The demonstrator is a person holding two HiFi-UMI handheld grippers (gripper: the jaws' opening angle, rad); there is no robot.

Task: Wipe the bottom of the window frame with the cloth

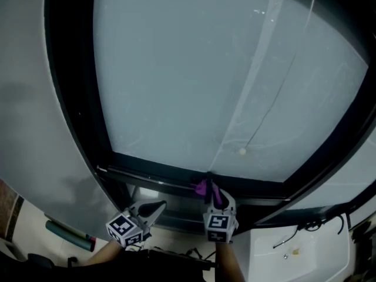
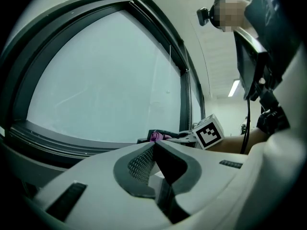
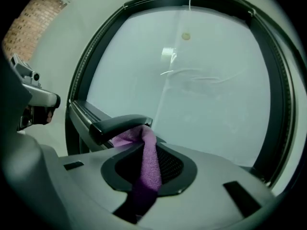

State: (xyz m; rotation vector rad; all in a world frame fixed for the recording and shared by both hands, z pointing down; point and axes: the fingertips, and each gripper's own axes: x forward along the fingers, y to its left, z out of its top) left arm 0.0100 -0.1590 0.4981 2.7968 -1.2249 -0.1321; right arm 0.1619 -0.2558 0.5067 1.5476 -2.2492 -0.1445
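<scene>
The left gripper (image 1: 155,209) was held low at the bottom of the head view, short of the sill, with its marker cube (image 1: 125,229) turned upward. In the left gripper view its jaws were seen pressed together at the tips, and nothing was caught between them. The right gripper (image 1: 212,192) was set just beside it and further forward. Its jaws were clamped on a purple cloth (image 3: 149,164). A strip of the cloth was drawn down through the gap between the ribbed pads (image 3: 169,166), and a bunched end was pushed out beyond the tips.

To the right of the grippers and lower down, a white surface (image 1: 305,254) was visible, with a dark cable (image 1: 320,223) trailing along its upper edge.

The bunched end of the cloth was laid against the bottom of the window frame (image 1: 158,178), just under the tip of a black handle (image 3: 120,124) that projected along that lower rail.

Beyond the rail, the opening was filled by a pale frosted pane (image 1: 205,69). It was marked by faint streaks and one small round spot (image 1: 242,151). The dark frame was carried up both sides of the pane, and a plain grey wall (image 1: 35,98) was seen to its left.
</scene>
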